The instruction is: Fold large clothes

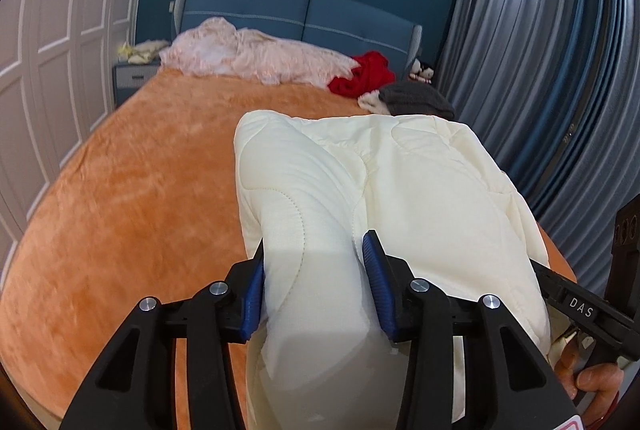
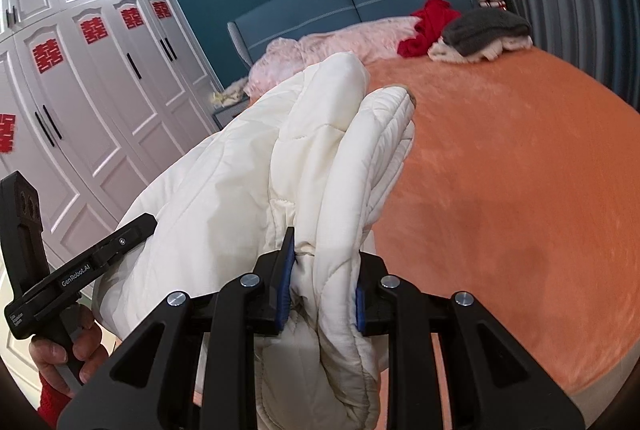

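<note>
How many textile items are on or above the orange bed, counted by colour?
Cream quilted padded jacket, held by both grippers: 1
Pink crumpled blanket: 1
Red crumpled garment: 1
Dark grey folded knit garment: 1
White fluffy folded garment under the grey one: 1
Total: 5

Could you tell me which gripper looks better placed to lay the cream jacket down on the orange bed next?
Probably the left gripper: the cream jacket it clamps already drapes over the orange bed; the right gripper holds bunched folds aloft.
</note>
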The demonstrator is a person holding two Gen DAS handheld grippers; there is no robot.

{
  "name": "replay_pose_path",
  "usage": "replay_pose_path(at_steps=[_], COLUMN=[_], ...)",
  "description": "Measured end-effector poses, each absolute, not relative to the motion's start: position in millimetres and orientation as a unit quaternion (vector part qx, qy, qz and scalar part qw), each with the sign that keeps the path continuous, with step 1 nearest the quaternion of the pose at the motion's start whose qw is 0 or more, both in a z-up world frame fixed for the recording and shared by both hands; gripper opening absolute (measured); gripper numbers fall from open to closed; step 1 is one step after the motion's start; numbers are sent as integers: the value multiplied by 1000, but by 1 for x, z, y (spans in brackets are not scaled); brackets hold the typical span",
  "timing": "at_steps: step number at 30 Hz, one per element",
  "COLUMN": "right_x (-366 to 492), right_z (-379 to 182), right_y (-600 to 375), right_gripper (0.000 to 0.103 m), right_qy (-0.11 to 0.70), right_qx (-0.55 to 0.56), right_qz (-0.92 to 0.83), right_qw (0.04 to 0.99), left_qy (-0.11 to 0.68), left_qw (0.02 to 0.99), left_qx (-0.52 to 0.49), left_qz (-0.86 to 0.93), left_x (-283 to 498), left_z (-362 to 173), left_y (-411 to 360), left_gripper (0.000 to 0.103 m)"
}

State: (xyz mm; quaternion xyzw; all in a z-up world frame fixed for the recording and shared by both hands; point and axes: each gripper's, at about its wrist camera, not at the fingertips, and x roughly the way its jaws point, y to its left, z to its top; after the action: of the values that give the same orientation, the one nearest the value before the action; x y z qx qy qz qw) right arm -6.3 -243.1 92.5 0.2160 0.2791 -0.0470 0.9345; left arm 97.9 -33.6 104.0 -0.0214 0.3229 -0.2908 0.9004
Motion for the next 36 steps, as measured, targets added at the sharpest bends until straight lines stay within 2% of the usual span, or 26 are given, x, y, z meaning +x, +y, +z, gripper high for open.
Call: replay_pose_path(at_steps=[11,19,25,29,32,34,36], right_x=[74,132,179,200,194,180,169], right_z=[91,61,6,-63,-110,-117,-112], right_y=[-245,-252,-261,-264,-263,-265,-271], right_gripper=[22,23,23,25,41,59,64], right_qy=[262,262,292,348,369,358,359], right_qx=[210,221,237,266,287,288,286], right_qz=[-29,-15,-17,-23,-29,-39,-57], right_qw=[941,939,927,898,883,887,887], left_qy=[300,298,321,386,407,401,407], left_qw=[914,914,908,890,887,893,893], left_qx=[-18,-31,-33,-43,-59,-61,-63], left_qz=[-271,-273,-266,-237,-209,-195,-179], left_x=[163,225,271,296,293,285,280], left_z=[107,77,20,-56,-99,-103,-99], left_y=[-27,-24,-29,-24,-10,-2,2], left_gripper=[39,38,37,37,44,58,69])
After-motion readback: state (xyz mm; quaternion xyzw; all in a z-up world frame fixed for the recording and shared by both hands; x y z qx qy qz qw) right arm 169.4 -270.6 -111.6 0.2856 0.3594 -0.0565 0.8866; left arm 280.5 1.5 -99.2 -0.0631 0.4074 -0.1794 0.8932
